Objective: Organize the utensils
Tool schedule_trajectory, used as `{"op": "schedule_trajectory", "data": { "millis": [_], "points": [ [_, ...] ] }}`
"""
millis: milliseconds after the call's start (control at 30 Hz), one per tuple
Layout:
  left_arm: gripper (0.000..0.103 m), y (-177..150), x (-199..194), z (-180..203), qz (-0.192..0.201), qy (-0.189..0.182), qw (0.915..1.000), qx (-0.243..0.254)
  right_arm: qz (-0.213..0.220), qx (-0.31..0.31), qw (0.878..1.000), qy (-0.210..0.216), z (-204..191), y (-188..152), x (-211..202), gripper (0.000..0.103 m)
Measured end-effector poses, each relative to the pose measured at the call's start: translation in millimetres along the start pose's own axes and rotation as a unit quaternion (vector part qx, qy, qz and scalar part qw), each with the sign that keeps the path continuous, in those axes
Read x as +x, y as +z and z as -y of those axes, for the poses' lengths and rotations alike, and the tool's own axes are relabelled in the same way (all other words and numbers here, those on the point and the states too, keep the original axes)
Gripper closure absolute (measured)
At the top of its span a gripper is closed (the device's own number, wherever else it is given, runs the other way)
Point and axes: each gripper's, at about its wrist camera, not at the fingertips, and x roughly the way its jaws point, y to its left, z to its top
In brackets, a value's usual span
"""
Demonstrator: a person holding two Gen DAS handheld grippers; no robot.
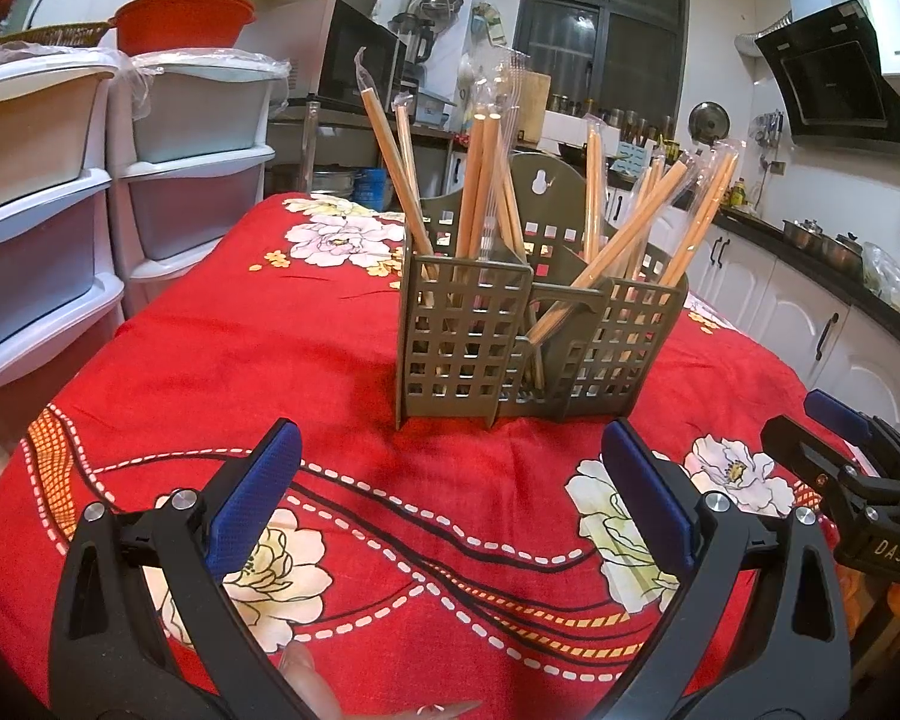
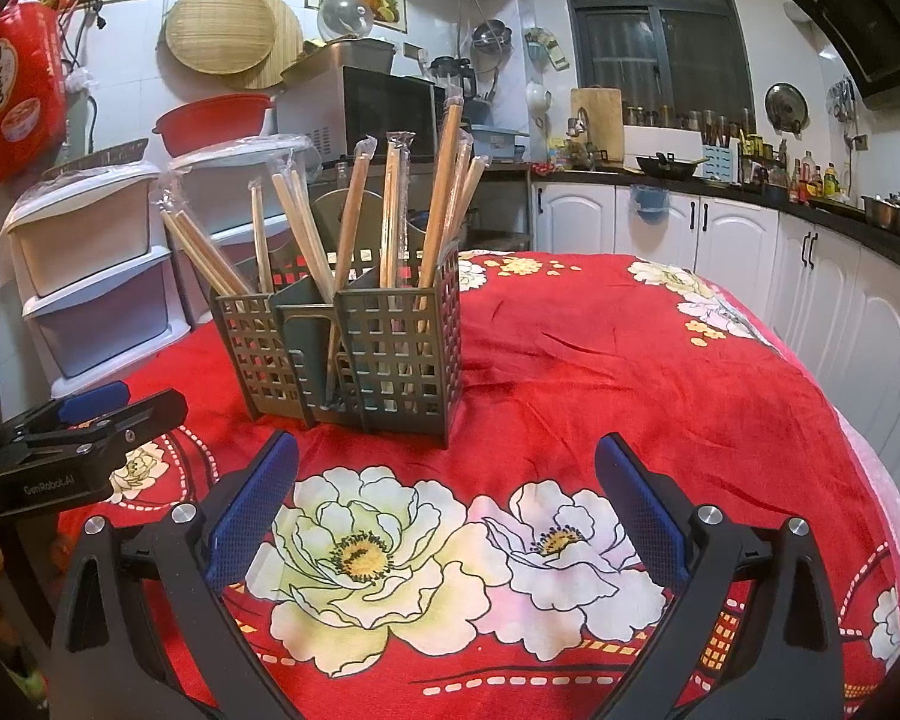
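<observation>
I hold both tongs low over the counter (image 2: 600, 360), which is covered with a red flowered cloth (image 1: 342, 372), and both point toward the holder.

The left tongs (image 1: 450, 450) are wide open and hold nothing; between the two blue pads I see only the cloth. The right tongs (image 2: 447, 462) are also wide open and empty. In the left view the right tongs appear at 3 o'clock, well apart from the holder.

The grey holder (image 1: 510, 336) with grid walls stands upright on the cloth, at 12 o'clock from the left tongs and at about 11 o'clock from the right tongs. It has several compartments, and I think this is so that the utensils can be sorted by group. The chopsticks (image 1: 486, 180) stand inside it, most of them in clear plastic sleeves, and they lean outward in different directions because the compartments are wider than the bundles. One pair in the middle leans strongly toward 2 o'clock in the left view.

I see no utensil lying loose on the cloth, so I judge that the sorting is near its end or finished. I keep the tongs open and back from the holder so that I do not knock the leaning chopsticks.
</observation>
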Motion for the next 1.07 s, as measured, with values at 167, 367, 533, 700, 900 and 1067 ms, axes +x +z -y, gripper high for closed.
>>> {"op": "schedule_trajectory", "data": {
  "millis": [167, 367, 533, 700, 900, 1067],
  "points": [
    [0.011, 0, 1, 0, -0.003, 0.000, 1.0000, -0.002, 0.000, 0.000, 1.000, 0.000, 0, 0, 0, 0.007],
    [0.011, -1, 2, -3, -0.006, -0.004, 0.9999, -0.012, -0.001, 0.000, 1.000, -0.001, 0, 0, 0, 0.007],
    [0.011, 0, 3, -2, -0.011, 0.020, 0.9997, -0.009, -0.001, 0.000, 1.000, -0.001, 0, 0, 0, 0.007],
    [0.011, 1, 0, -2, -0.005, 0.021, 0.9997, -0.012, -0.002, 0.001, 1.000, -0.001, 0, 0, 0, 0.007],
    [0.011, 17, -2, -19, -0.031, 0.024, 0.9985, -0.039, -0.013, 0.017, 1.000, -0.017, 18, 4, 2, 0.007],
    [0.011, 40, 19, -72, -0.094, 0.104, 0.9885, -0.056, -0.062, 0.027, 0.989, -0.133, 73, 19, 17, 0.007]
  ]
}}
